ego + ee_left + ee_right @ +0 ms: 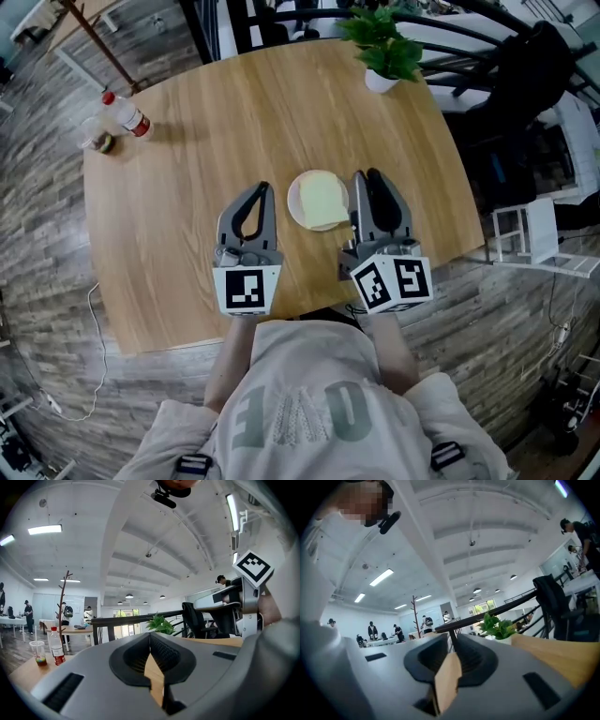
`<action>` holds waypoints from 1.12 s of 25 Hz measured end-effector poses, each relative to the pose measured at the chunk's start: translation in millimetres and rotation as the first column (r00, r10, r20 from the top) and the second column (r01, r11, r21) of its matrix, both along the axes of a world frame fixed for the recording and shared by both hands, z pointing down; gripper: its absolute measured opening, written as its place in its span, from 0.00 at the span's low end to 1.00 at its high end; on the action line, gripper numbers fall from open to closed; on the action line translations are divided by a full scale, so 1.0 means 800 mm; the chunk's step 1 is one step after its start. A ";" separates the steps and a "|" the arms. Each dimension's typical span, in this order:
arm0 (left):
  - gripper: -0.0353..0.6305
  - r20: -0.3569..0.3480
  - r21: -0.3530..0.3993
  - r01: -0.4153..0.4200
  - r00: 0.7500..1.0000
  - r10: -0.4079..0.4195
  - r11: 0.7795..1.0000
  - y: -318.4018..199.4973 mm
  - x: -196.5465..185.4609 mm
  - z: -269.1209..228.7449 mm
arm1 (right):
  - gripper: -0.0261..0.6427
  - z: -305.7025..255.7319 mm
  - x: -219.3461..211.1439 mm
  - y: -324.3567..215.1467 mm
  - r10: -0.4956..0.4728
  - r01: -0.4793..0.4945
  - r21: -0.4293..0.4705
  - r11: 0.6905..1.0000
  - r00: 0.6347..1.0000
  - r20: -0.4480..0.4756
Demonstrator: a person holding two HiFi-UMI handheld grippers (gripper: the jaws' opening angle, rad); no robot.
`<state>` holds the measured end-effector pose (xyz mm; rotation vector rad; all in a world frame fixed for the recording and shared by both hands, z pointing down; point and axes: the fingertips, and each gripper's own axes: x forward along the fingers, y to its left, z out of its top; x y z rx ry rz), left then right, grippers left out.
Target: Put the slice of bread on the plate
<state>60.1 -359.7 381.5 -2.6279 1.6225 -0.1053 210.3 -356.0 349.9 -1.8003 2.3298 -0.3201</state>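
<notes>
Head view, bread (324,199) just beside right claw (366,175)

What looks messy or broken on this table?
Nothing stands out. The slice of bread lies flat on the plate, nudged toward its right rim. The bottle, cup and potted plant stand upright, nothing spilled.

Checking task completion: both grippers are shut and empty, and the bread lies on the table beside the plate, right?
No: the head view shows the slice of bread lying on the plate, not beside it. The left gripper and right gripper are indeed shut and empty.
</notes>
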 end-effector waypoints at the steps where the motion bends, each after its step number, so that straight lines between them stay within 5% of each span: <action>1: 0.06 0.004 0.004 -0.003 1.000 0.003 1.000 -0.001 0.000 -0.002 | 0.10 0.004 0.004 0.003 0.024 -0.024 -0.015 1.000 1.000 0.008; 7: 0.06 -0.009 0.042 -0.006 1.000 0.007 0.999 -0.003 0.000 -0.021 | 0.06 0.047 0.010 0.017 0.037 -0.034 -0.115 0.993 0.999 0.030; 11: 0.06 -0.017 0.056 -0.004 1.000 0.005 0.998 -0.008 0.000 -0.032 | 0.06 0.068 0.007 0.025 0.023 -0.034 -0.154 0.988 0.997 -0.071; 28: 0.06 -0.011 0.043 -0.002 1.000 0.002 0.999 -0.009 -0.003 -0.030 | 0.06 0.085 0.005 0.032 0.020 -0.054 -0.196 0.979 0.985 -0.174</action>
